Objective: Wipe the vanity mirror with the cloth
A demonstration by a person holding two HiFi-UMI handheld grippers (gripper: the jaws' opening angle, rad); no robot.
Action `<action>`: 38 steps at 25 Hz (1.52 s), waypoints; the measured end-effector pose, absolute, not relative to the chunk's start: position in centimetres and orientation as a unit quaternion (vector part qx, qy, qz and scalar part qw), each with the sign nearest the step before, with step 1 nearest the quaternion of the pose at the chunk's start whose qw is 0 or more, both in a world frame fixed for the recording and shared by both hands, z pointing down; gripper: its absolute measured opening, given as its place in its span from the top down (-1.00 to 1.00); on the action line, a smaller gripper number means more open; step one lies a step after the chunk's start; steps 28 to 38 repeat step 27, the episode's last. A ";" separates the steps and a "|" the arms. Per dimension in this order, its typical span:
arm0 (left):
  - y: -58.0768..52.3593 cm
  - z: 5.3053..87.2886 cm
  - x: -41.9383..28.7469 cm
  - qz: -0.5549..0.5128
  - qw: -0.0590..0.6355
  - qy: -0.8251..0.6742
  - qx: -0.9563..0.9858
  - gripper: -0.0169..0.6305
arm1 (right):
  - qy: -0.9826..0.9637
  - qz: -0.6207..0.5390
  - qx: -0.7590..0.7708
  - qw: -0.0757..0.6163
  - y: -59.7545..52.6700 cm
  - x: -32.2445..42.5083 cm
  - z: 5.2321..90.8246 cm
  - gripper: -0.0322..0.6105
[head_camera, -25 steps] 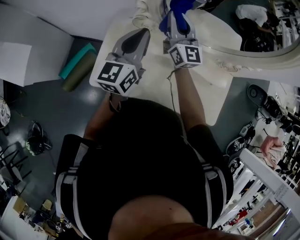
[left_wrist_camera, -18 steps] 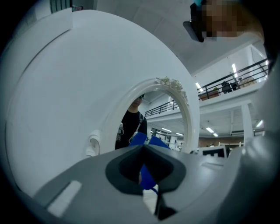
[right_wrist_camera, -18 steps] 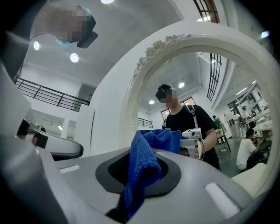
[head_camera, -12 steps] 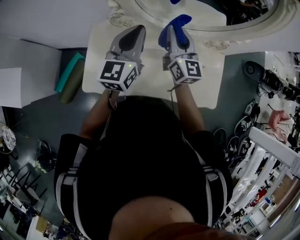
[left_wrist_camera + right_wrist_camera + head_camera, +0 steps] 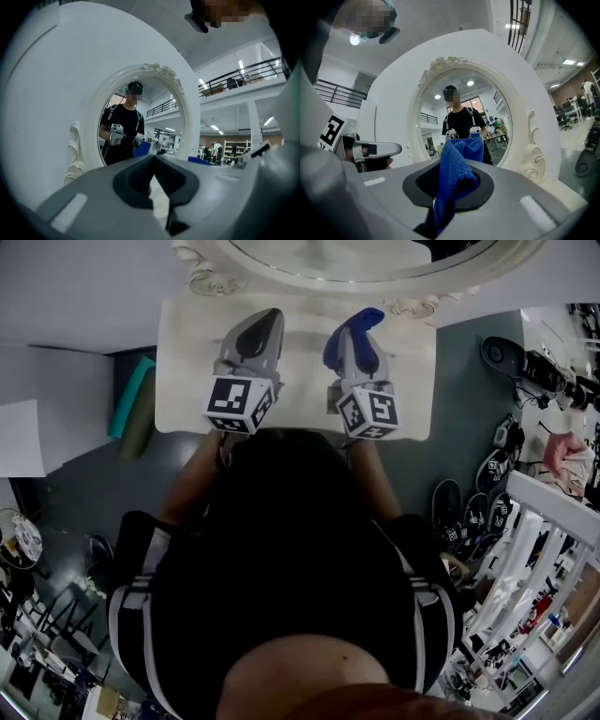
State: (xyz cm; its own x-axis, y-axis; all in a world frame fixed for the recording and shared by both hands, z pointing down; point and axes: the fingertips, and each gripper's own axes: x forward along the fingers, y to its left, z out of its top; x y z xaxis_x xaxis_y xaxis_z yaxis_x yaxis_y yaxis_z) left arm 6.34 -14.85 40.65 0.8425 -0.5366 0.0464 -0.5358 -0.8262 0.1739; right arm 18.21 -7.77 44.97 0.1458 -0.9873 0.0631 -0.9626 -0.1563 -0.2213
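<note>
With right gripper [image 5: 356, 338] clamped on the blue cloth [image 5: 455, 171], left gripper [image 5: 255, 332] at its nine o'clock pinched together on nothing (best kept clear), reach to the vanity mirror [image 5: 323, 257] at twelve o'clock, press the cloth flat, sweep overlapping arcs without loosening.

Pale cream rectangular tabletop [image 5: 187, 381] beneath left gripper [image 5: 265, 322] and right gripper [image 5: 359, 334]. Dark grey glossy floor [image 5: 103, 479] around it. Teal rolled mat [image 5: 133, 390] on floor, left of left gripper. White baluster railing [image 5: 553, 521] well right of right gripper. Black-railed upper balcony [image 5: 239, 82] and ceiling strip lights [image 5: 242, 65] overhead.
</note>
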 end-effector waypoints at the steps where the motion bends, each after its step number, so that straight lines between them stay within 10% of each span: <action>1: -14.4 41.2 6.5 0.003 0.092 -0.279 0.956 0.92 | 0.646 -0.099 -0.754 0.060 -7.3 18.2 45.2 0.77; 38: -12.4 43.5 8.0 0.021 0.122 -0.285 0.951 0.92 | 0.670 -0.103 -0.733 0.054 -6.0 17.9 46.6 0.78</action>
